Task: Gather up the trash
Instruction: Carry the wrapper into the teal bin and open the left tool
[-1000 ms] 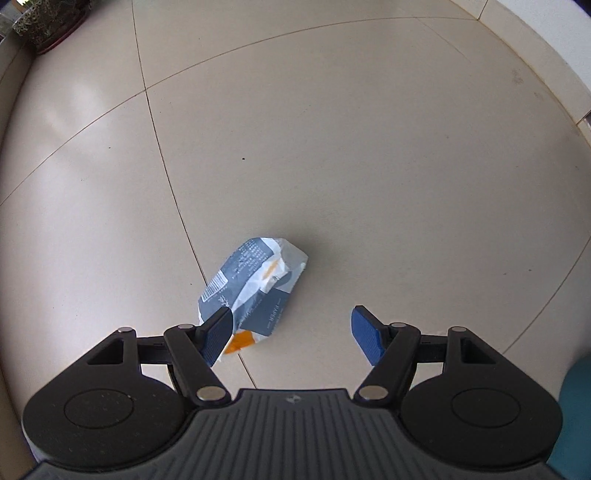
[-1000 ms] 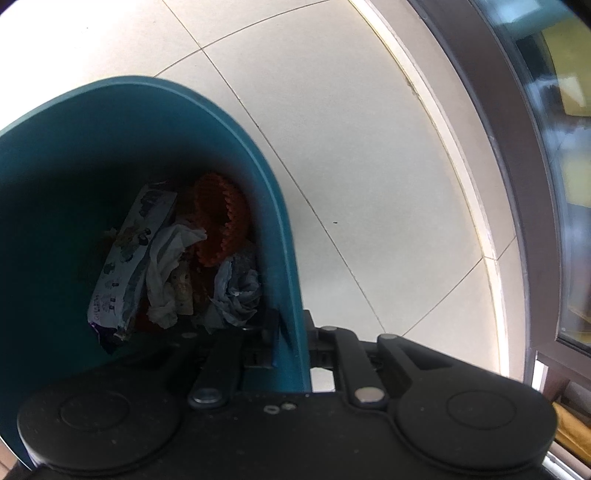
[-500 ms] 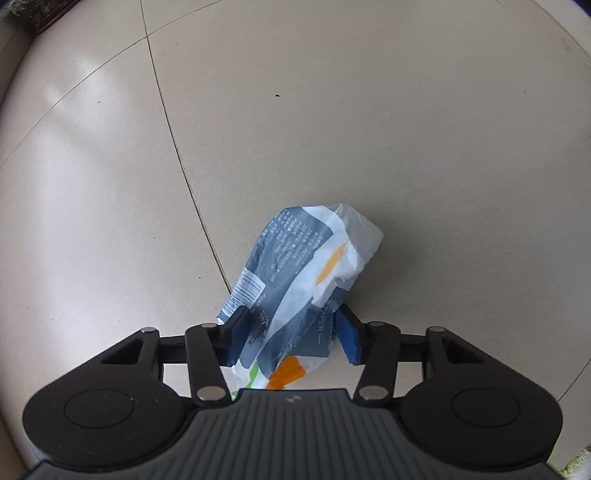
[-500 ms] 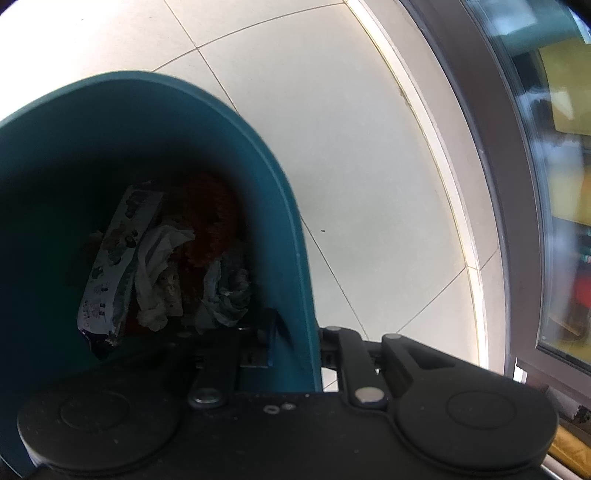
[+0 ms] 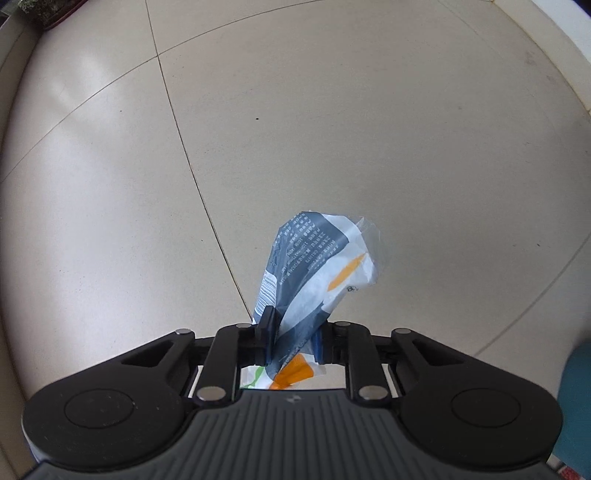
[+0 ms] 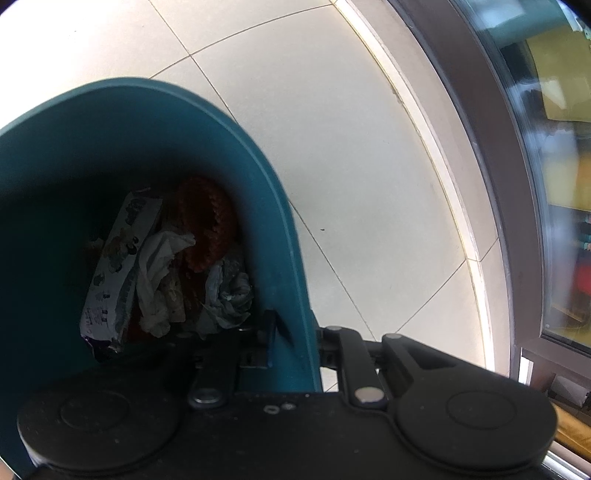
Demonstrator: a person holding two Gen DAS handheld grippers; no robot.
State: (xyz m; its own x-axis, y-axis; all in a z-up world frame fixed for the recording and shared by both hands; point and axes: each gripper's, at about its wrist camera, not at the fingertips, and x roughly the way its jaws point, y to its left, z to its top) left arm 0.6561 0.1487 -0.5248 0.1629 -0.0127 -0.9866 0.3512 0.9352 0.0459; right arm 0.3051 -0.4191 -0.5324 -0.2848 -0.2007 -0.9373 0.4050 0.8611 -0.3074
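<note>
My left gripper (image 5: 291, 334) is shut on a crumpled blue, white and orange wrapper (image 5: 314, 266) and holds it up off the tiled floor. My right gripper (image 6: 295, 334) is shut on the rim of a teal trash bin (image 6: 280, 206), one finger inside and one outside the wall. Inside the bin lie a printed white packet (image 6: 118, 273), crumpled white paper (image 6: 159, 280), a red crinkled piece (image 6: 207, 225) and a grey wad (image 6: 229, 291). A teal edge of the bin also shows in the left wrist view (image 5: 576, 406) at the lower right.
Pale floor tiles with thin grout lines (image 5: 192, 177) spread ahead of the left gripper. A potted plant (image 5: 48, 11) stands at the far left corner. A glass door with a dark frame (image 6: 517, 184) runs along the right of the bin.
My left gripper moved onto the wrapper, closed on it and lifted it off the floor. The right gripper kept its hold on the bin, which shifted slightly.
</note>
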